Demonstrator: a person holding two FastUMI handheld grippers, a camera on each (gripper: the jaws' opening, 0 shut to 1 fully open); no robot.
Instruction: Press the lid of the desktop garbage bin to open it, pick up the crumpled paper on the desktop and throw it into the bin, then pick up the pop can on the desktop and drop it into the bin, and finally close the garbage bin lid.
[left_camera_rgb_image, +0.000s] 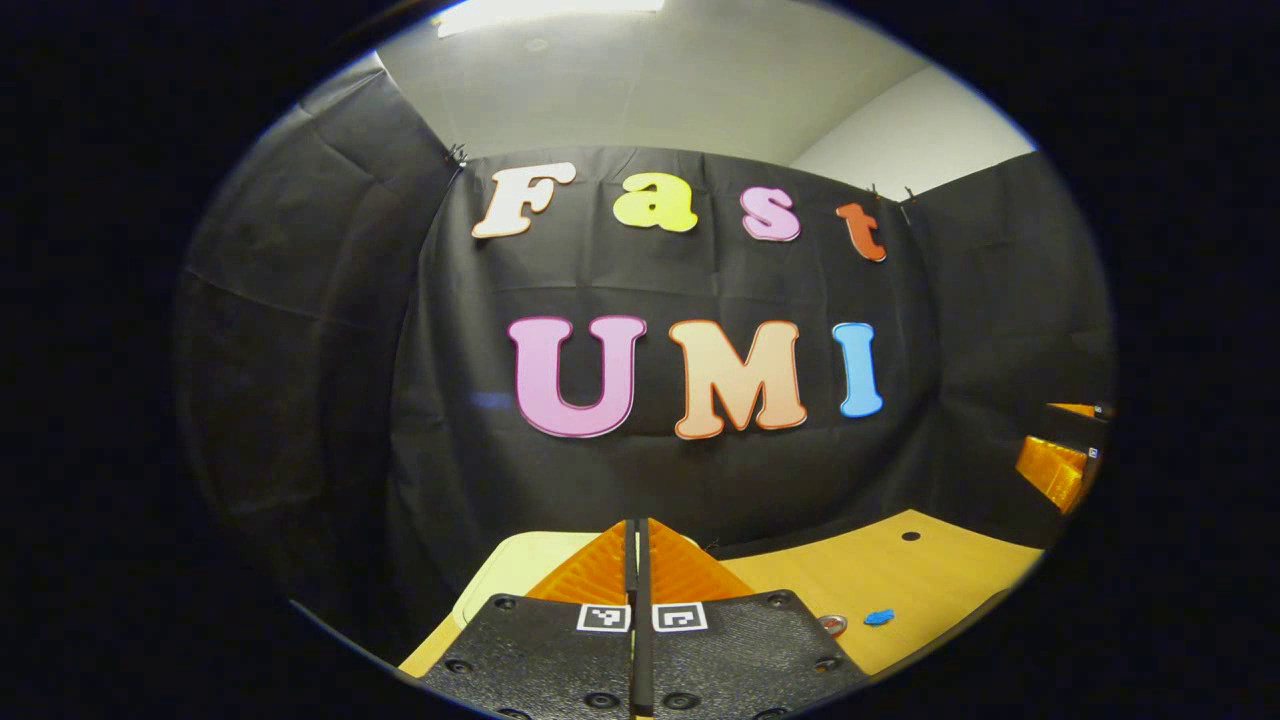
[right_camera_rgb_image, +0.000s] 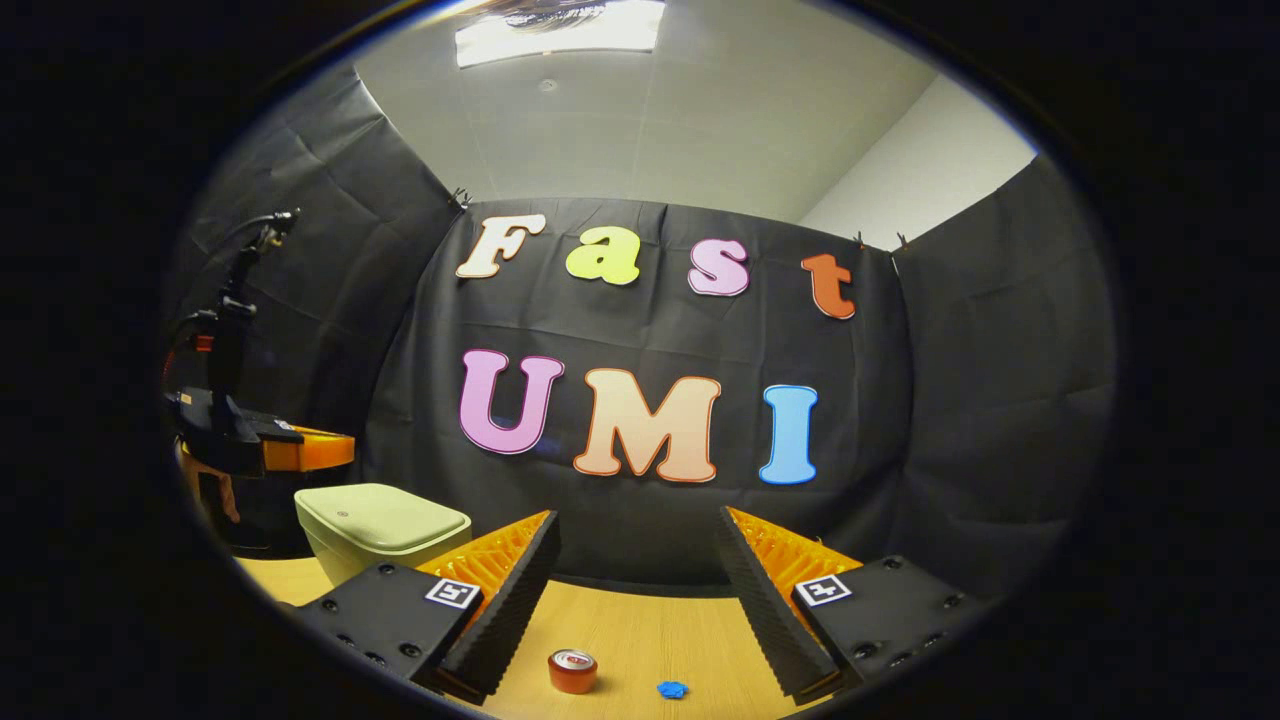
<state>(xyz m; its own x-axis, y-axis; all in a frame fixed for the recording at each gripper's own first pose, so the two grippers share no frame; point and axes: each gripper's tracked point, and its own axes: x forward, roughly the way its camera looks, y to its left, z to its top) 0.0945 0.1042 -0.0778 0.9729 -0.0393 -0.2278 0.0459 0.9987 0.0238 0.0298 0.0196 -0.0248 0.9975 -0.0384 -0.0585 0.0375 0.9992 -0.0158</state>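
On a wooden table the lidded bin sits closed at the left edge, the left gripper above it pressed together, the right gripper spread wide over open tabletop, with the can upright beside what may be blue crumpled paper.
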